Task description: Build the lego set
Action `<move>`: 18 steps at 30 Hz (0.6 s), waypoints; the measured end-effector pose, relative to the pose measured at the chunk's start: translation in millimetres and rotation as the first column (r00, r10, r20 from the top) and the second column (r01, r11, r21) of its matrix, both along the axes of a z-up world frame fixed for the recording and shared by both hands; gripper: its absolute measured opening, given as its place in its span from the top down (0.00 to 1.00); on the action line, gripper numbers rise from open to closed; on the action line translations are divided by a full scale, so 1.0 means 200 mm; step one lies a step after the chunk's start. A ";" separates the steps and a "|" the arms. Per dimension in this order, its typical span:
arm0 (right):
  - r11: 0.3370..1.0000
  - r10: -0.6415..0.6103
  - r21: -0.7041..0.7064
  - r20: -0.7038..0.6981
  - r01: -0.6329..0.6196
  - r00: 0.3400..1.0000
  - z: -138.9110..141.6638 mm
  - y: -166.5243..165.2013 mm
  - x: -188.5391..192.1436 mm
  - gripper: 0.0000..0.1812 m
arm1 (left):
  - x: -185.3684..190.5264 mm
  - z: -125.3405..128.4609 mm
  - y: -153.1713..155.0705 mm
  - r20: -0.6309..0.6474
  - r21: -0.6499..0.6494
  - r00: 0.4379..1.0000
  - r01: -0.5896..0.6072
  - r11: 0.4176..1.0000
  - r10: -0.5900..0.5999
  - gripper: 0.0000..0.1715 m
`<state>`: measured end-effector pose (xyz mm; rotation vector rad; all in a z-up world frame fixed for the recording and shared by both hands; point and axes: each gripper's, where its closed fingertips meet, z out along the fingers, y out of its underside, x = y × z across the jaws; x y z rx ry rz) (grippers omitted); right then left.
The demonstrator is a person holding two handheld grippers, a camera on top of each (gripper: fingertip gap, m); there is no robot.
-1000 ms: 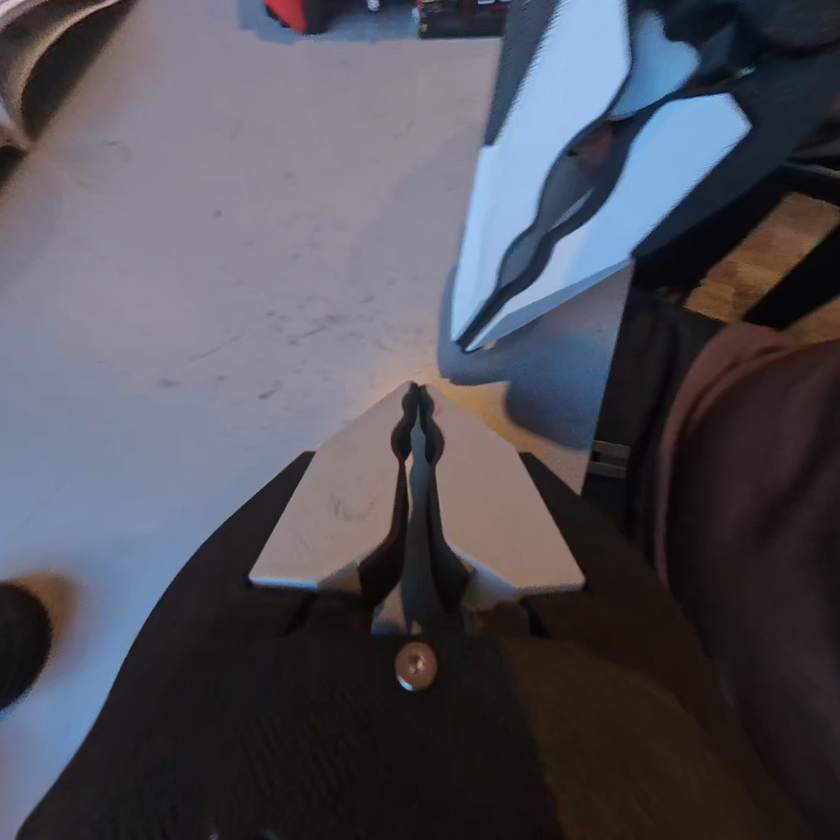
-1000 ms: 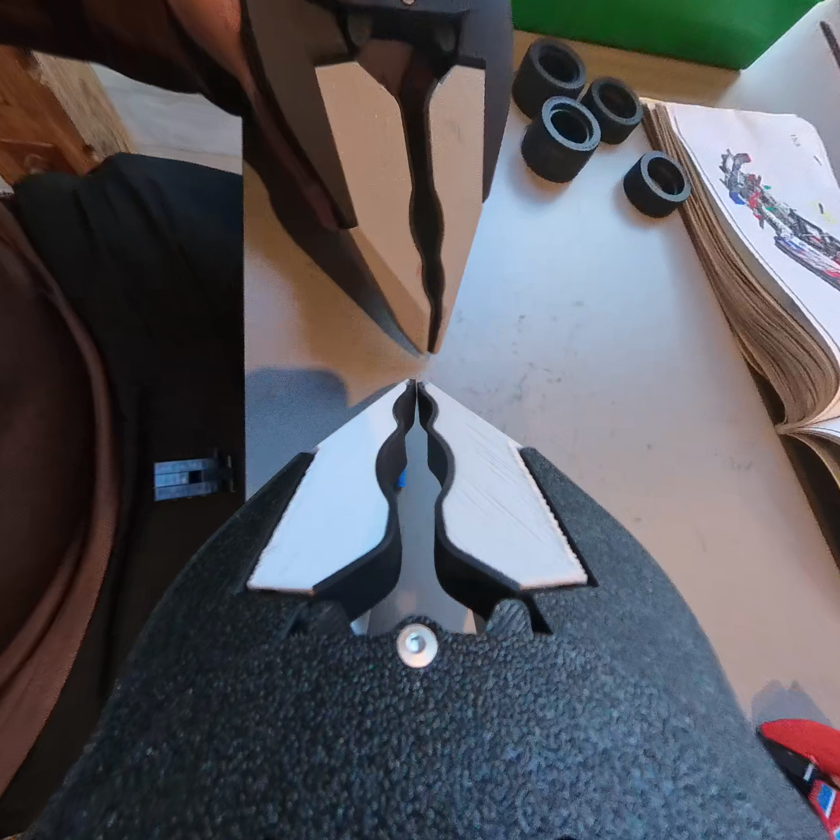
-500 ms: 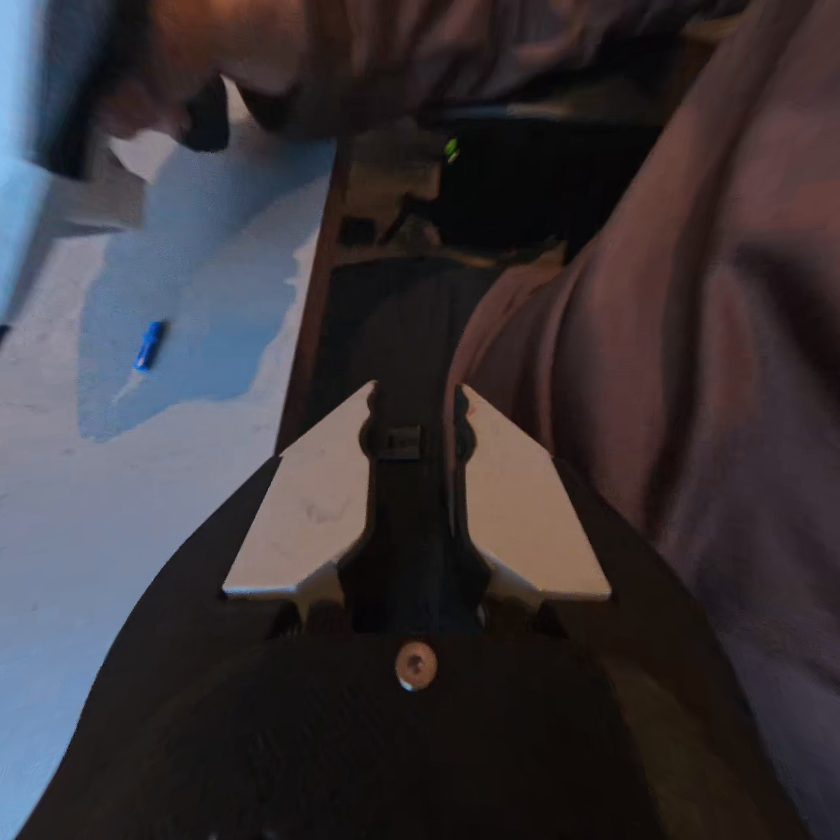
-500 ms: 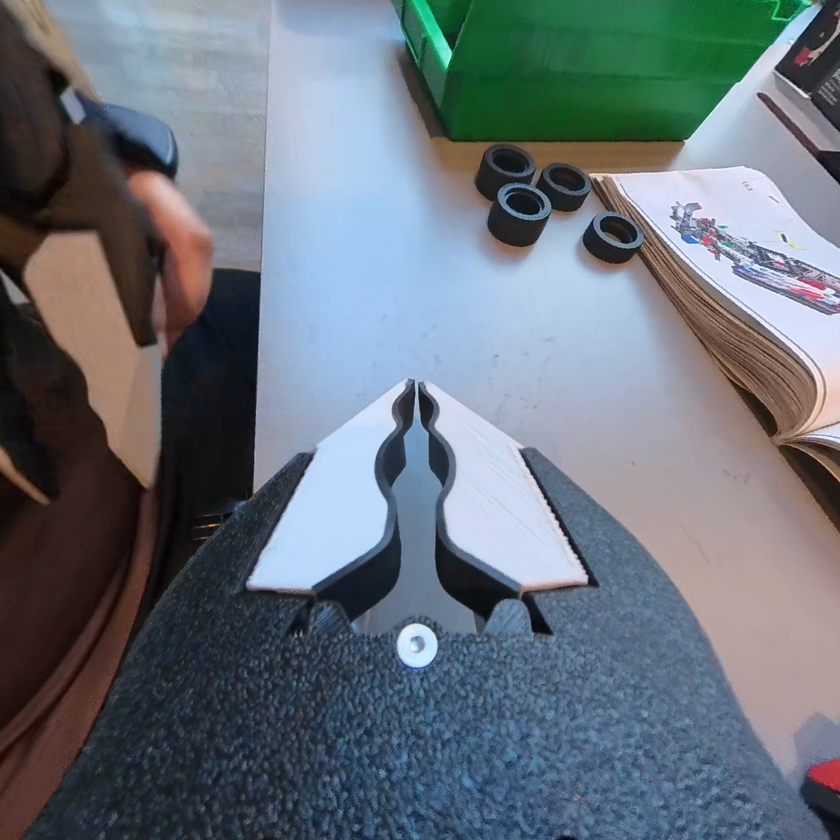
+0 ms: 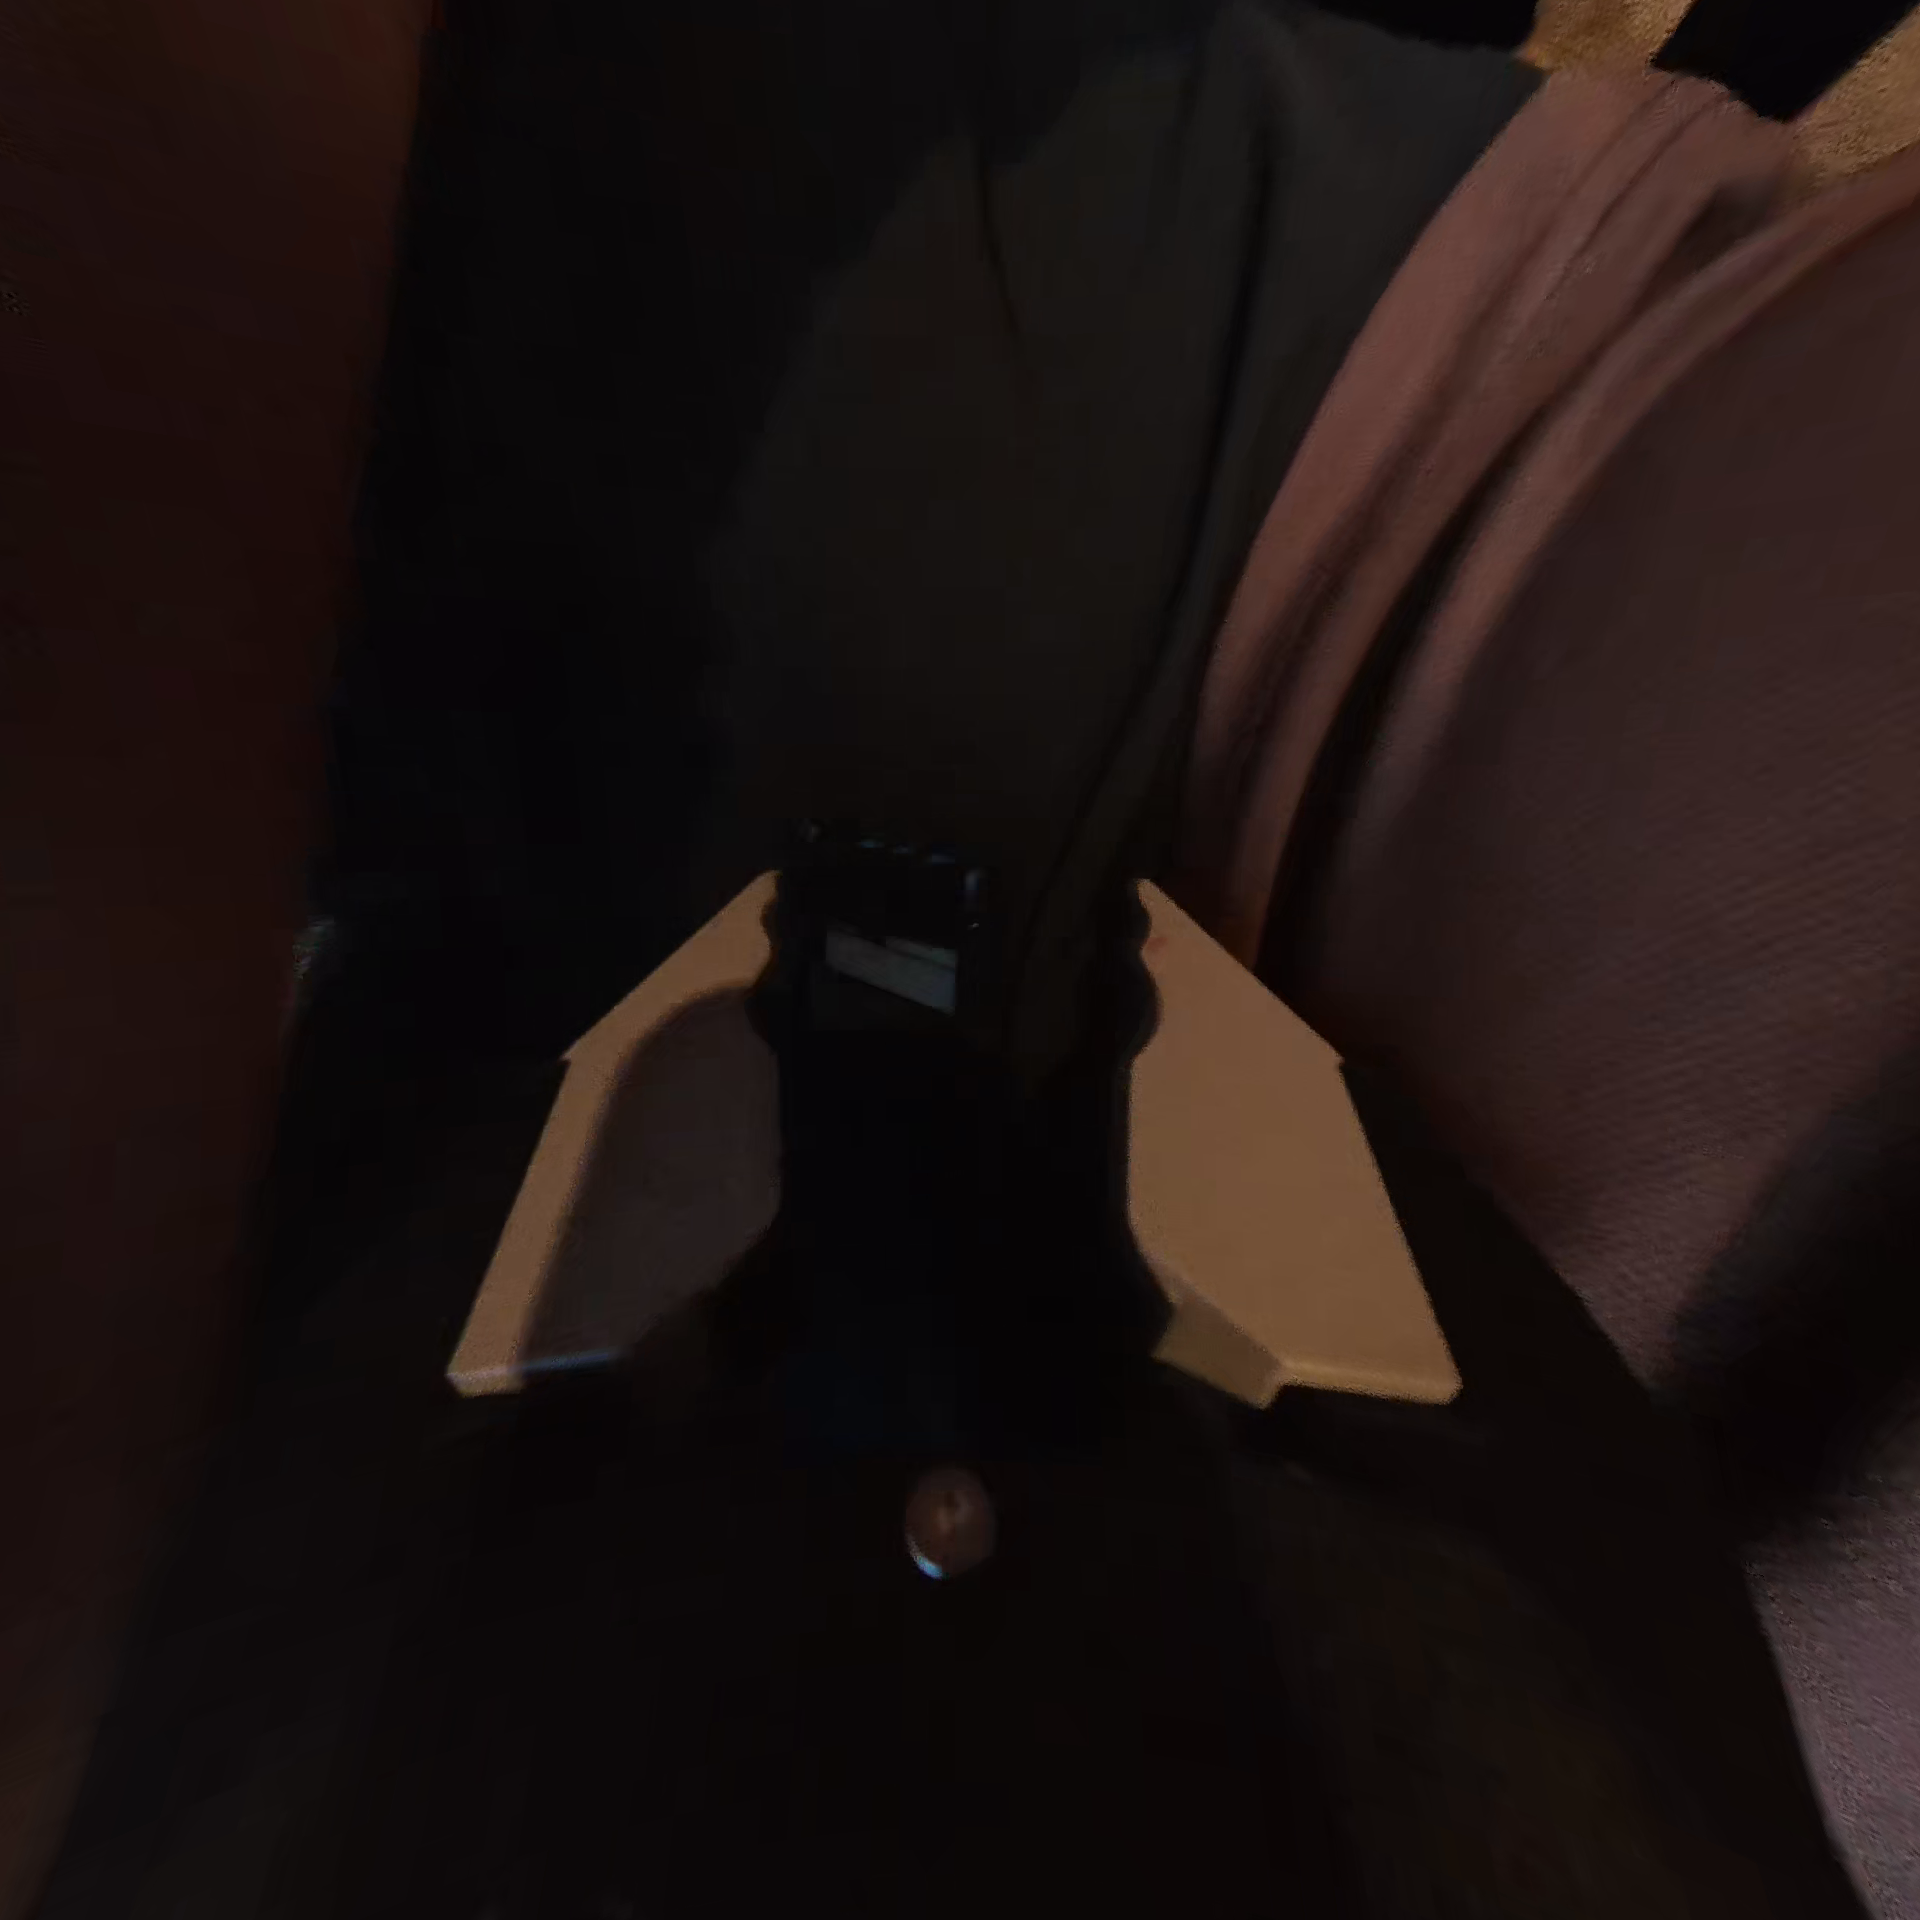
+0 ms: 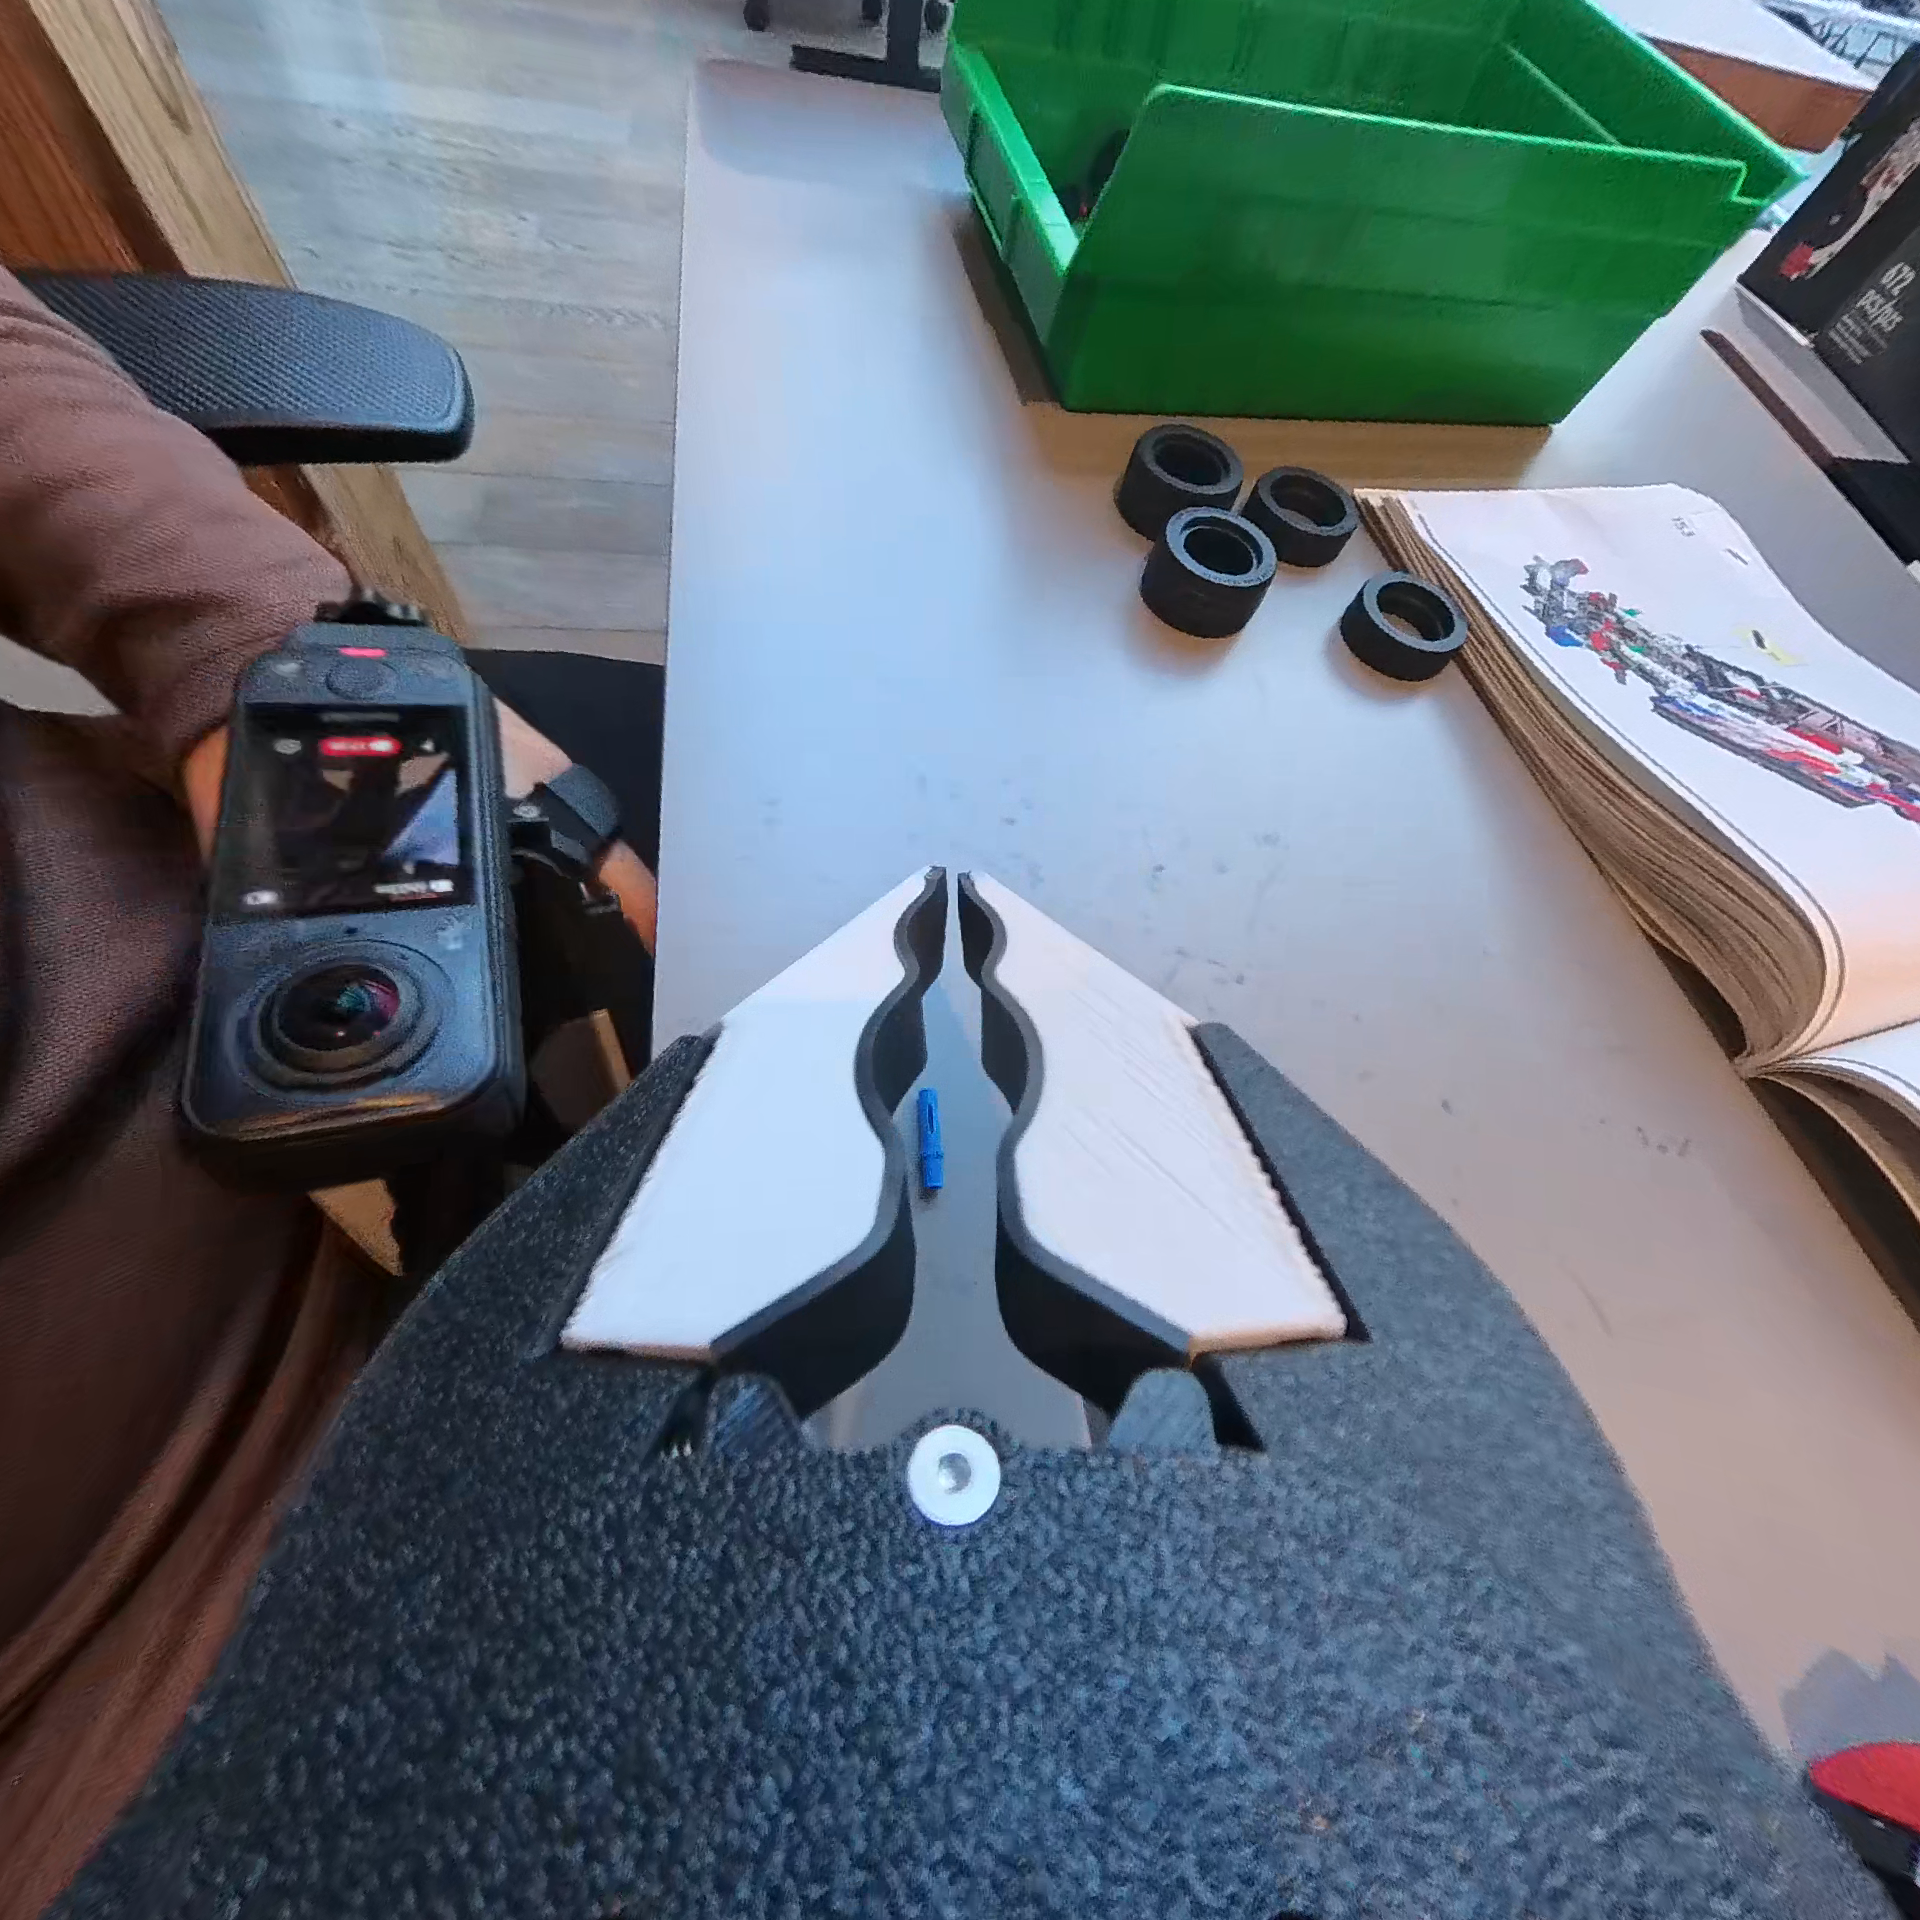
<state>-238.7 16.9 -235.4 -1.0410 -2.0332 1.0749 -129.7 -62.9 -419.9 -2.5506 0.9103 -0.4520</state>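
In the left wrist view, my left gripper (image 5: 956,888) is open and held low over the person's dark lap. A small dark lego piece (image 5: 894,940) lies on the lap between the tips, close to the left finger. The view is very dark. My right gripper (image 6: 951,878) is shut and empty above the white table (image 6: 831,520). A small blue pin (image 6: 932,1138) lies on the table under it and shows through the gap behind the tips. The camera on the back of the left gripper (image 6: 353,914) shows beyond the table's left edge.
Several black tyres (image 6: 1210,566) lie ahead on the table, in front of a green bin (image 6: 1351,239). An open instruction booklet (image 6: 1714,748) lies to the right, with a black box (image 6: 1860,239) behind it. A red piece (image 6: 1870,1766) is at the lower right. A chair armrest (image 6: 260,364) is on the left. There is about 20 centimetres between the tips of the two grippers.
My left gripper has swung off the table down to the lap and opened around the dark piece. My right gripper stays shut, with the blue pin now showing under it.
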 end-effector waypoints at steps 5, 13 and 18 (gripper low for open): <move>0.999 0.013 0.040 -0.019 -0.012 1.000 0.02 -0.01 0.02 0.99 | 0.04 0.03 -0.03 0.089 -0.010 0.996 0.010 1.000 -0.009 0.83; 0.998 0.029 0.051 0.012 -0.030 1.000 -0.01 -0.02 0.03 0.99 | 0.01 0.13 -0.09 0.119 0.065 0.993 -0.011 0.998 0.004 0.96; 1.000 -0.002 0.016 0.081 0.000 0.997 -0.03 0.07 0.06 0.95 | -0.03 0.31 -0.12 0.019 0.205 1.000 -0.005 0.979 0.001 0.96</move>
